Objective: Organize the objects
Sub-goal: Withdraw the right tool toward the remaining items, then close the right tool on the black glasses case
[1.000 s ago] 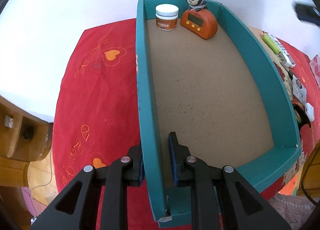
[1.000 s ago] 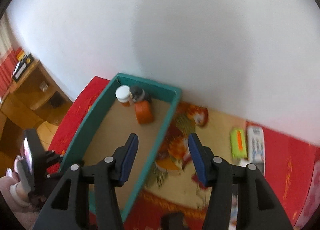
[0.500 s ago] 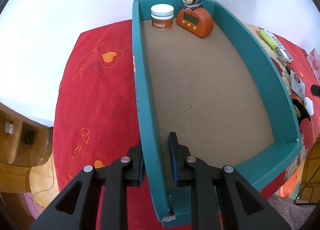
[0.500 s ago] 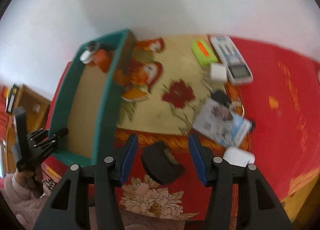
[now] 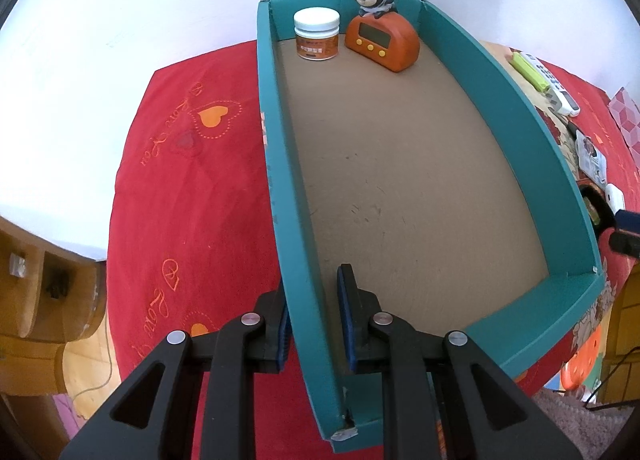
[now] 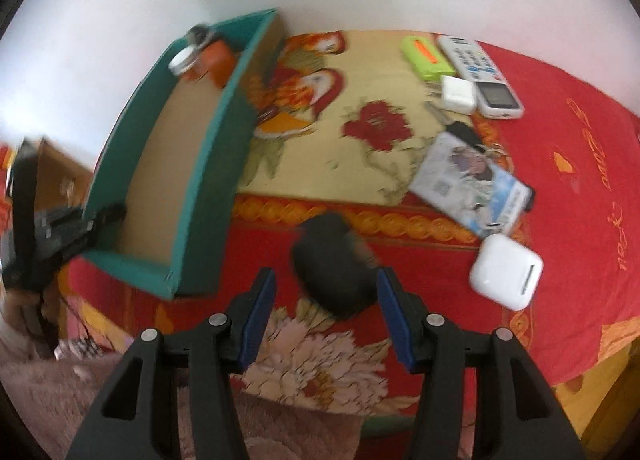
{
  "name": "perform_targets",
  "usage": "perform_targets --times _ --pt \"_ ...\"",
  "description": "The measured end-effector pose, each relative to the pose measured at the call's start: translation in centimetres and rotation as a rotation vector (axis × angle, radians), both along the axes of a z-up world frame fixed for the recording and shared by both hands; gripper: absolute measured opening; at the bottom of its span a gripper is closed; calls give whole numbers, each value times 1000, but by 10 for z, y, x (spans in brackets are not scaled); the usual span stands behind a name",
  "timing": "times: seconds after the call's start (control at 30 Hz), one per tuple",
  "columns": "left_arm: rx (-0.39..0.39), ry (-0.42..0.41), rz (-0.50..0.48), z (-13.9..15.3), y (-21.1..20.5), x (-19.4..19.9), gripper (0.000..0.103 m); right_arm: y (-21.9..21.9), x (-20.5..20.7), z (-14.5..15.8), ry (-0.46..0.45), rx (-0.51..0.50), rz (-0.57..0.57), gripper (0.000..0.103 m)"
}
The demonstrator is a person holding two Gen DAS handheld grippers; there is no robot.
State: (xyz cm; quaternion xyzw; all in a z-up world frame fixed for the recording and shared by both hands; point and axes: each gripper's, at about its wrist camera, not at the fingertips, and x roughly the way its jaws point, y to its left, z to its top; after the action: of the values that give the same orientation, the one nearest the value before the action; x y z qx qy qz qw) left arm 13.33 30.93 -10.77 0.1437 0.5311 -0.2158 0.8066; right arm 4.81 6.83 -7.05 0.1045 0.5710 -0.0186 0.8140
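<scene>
The left gripper [image 5: 312, 314] holds the teal box [image 5: 496, 108] by its left long wall, jaws narrow, one pad outside and one inside, near the box's near corner; the box sits toward the left edge of the tabletop, its long axis running from the near edge away to the wall behind. At its far end stand a white-lidded jar [image 5: 317, 34] and, just beside it, an orange timer [image 5: 383, 43] with a small monkey figure on top, its display facing the open length of the box; the rest of the brown floor is bare.

The right gripper [image 6: 326, 314] hangs over a black rounded object [image 6: 334, 264] near the front edge, jaws wide, one on either side of it and not yet closed; motion blur hides what the object is. Its long axis seems to run roughly along the fingers, so the jaws would close across its narrower width. To do this well, I would lower until the pads bracket its sides, centre it, then close; the left grip should keep the box steady for the drop. Further right lie a printed card [image 6: 472, 184], a white earbud case [image 6: 506, 274], a small white charger [image 6: 459, 93], a green block [image 6: 426, 56] and a remote [image 6: 480, 74], the last two pointing toward the far edge.
</scene>
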Motion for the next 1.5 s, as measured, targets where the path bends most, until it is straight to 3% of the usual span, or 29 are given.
perform_targets --times 0.1,0.3,0.43,0.67,0.9,1.2,1.5 --pt "0 -1 -1 0 0 0 20 14 -1 -2 -1 -82 54 53" --pt "1 -2 -1 0 1 -1 20 10 4 -4 -10 -72 48 53" --pt "-2 0 2 0 1 -1 20 20 7 -11 3 -147 100 59" --pt "-3 1 7 0 1 0 20 29 11 -29 23 -280 152 58" --pt "-5 1 9 0 1 -1 20 19 11 -27 -8 -192 103 44" --pt "-4 1 9 0 2 -1 20 18 18 -13 -42 -102 76 44" --pt "-6 2 9 0 3 0 20 31 42 28 -133 -65 90 44"
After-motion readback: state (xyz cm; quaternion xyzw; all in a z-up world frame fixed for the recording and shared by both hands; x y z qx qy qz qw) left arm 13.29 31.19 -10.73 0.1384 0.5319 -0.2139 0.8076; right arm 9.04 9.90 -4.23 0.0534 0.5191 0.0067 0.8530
